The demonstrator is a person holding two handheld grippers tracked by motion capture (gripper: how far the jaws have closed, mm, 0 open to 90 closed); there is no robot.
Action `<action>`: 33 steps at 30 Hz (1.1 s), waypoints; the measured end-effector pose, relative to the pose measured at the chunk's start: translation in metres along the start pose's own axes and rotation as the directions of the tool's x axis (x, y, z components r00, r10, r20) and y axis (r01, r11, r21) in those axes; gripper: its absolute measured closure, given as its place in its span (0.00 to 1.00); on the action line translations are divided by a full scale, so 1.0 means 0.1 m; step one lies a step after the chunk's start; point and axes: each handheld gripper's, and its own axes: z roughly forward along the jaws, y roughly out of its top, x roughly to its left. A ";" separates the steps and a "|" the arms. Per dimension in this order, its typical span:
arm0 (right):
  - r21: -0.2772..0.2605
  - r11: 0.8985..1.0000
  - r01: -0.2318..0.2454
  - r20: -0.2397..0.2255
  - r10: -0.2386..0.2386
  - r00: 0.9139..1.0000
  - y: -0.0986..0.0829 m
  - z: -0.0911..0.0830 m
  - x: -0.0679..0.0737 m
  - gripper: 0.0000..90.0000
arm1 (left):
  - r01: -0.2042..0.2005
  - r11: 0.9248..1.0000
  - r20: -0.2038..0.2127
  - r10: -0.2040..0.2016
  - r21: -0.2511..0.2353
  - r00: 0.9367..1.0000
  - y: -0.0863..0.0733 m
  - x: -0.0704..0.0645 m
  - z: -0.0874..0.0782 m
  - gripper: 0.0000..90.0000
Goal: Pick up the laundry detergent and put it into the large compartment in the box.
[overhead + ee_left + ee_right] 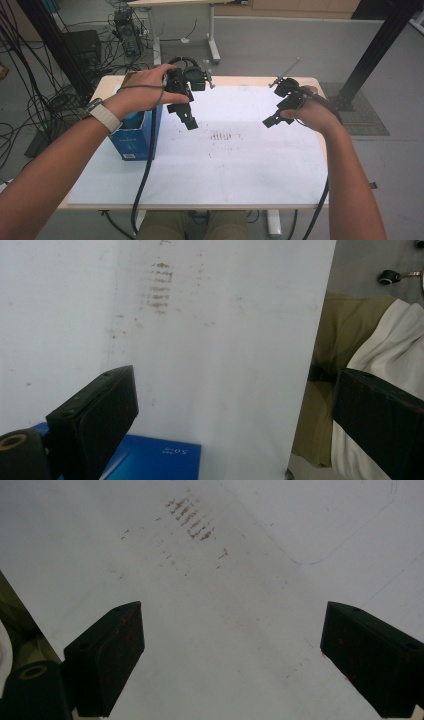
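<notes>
both grippers are held above the white desk (260, 165), jaws spread wide and empty; the left gripper (188, 120) is kept just beside the blue box (135, 140), the right gripper (272, 120) well apart.

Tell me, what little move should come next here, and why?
Probably lower the left gripper toward the blue box. Both it and the right gripper hover open and empty above the white sheet, and the open-topped box at the table's left is the nearest thing to grasp, right beside the left hand.
</notes>
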 end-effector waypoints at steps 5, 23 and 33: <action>0.002 1.000 -0.008 0.003 0.008 1.000 -0.01 0.00 -0.01 0.12 | -0.008 1.000 0.007 0.008 -0.008 1.000 -0.01 0.02 0.04 0.06; 0.005 1.000 -0.014 0.002 0.014 1.000 0.00 0.02 -0.03 0.12 | -0.012 1.000 0.021 0.013 -0.020 1.000 -0.02 0.06 0.09 0.06; 0.005 1.000 -0.015 -0.002 0.015 1.000 -0.02 0.04 -0.03 0.12 | -0.008 1.000 0.026 0.009 -0.026 1.000 -0.04 0.06 0.11 0.06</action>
